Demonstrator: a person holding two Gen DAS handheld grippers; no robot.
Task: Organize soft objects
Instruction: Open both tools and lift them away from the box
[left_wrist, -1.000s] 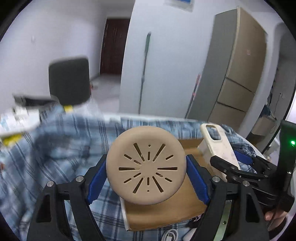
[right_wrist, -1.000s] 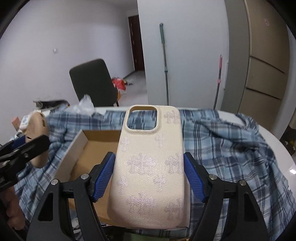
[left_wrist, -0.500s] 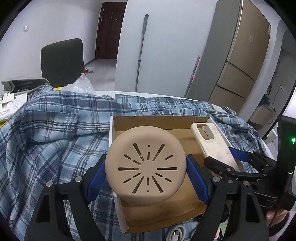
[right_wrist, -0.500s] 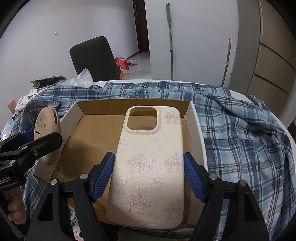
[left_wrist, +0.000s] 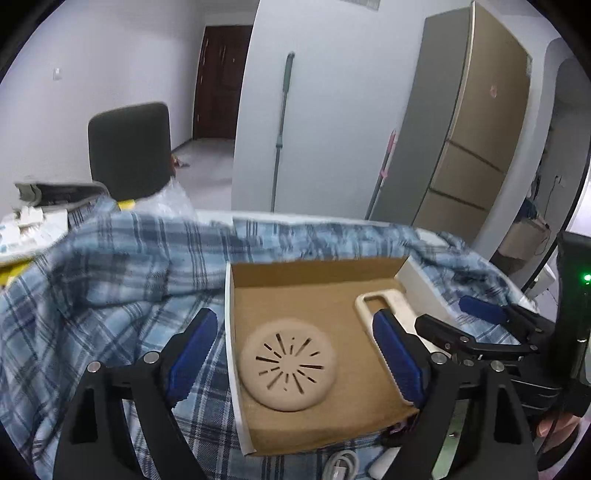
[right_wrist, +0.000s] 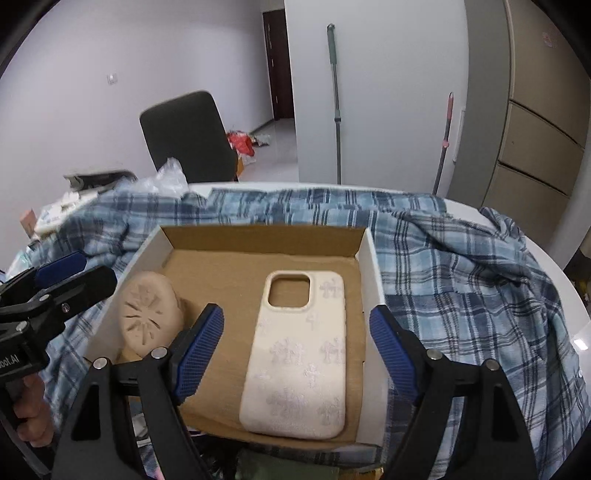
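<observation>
Observed, both wrist views:

- Left gripper (left_wrist: 295, 354): fingers (left_wrist: 192, 350) spread wide, holding nothing; hovering above the near left part of cardboard box (left_wrist: 317, 271). Left finger over the cloth outside the box wall, right finger over the box floor
- Right gripper (right_wrist: 295, 343): fingers (right_wrist: 391, 350) spread wide, holding nothing; hovering above the near right part of the box (right_wrist: 369, 266)
- Round tan silicone pad (left_wrist: 288, 363), slotted in a sunburst pattern: lying flat on the box floor, near left corner, close to the left wall. Seen in the right wrist view (right_wrist: 149, 317) against the left wall, apart from both fingers
- Cream phone case (right_wrist: 297, 354) with pale cross motifs: lying flat on the box floor, right half, camera cut-out toward the far side, just beside the right wall. In the left wrist view (left_wrist: 384, 306) only its far end visible, rest hidden behind the right finger
- Pad and case apart, bare cardboard between them
- Box resting on blue plaid cloth (right_wrist: 461, 266) spread over white tabletop (right_wrist: 576, 295)
- White cable (left_wrist: 341, 465) at the near edge of the box
- Dark chair (right_wrist: 188, 136) beyond the far left, two mop handles (right_wrist: 334, 99) against the far wall
</observation>
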